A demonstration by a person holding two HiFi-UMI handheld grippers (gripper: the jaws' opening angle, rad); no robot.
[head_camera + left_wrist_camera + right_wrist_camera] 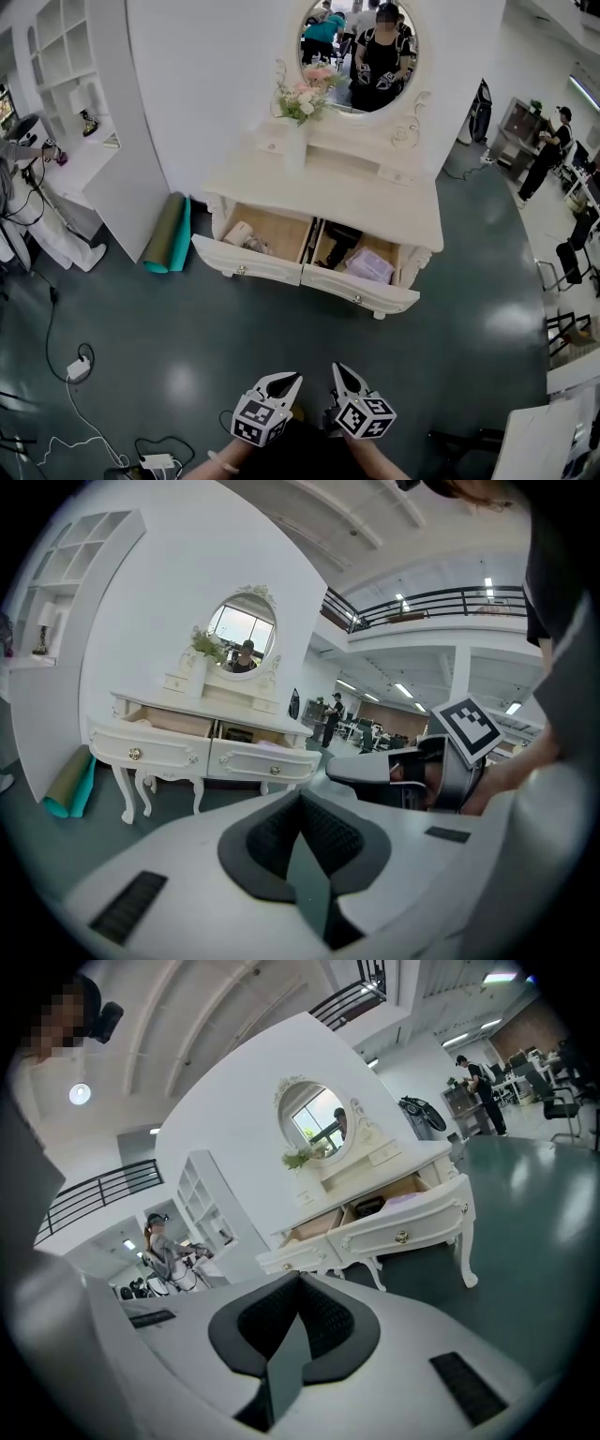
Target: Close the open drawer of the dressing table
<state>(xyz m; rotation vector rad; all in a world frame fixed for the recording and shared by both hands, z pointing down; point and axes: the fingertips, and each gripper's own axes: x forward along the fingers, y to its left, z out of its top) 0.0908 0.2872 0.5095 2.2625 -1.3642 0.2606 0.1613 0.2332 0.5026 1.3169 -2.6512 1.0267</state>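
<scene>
The white dressing table (375, 208) stands against the wall under an oval mirror (359, 54). Both of its drawers are pulled out. The left drawer (246, 261) holds some small items, and the right drawer (361, 291) holds a dark thing and a pale packet. Both show in the left gripper view (141, 752) (267, 759) and in the right gripper view (300, 1258) (403, 1227). My left gripper (292, 378) (301, 797) and right gripper (339, 369) (300, 1279) are side by side near my body, well short of the table. Each is shut and holds nothing.
A vase of flowers (302, 98) stands on the tabletop. A rolled green mat (169, 234) leans left of the table. Cables and a power strip (157, 461) lie on the floor at lower left. White shelving (66, 56) is at far left; chairs (572, 253) and people are at right.
</scene>
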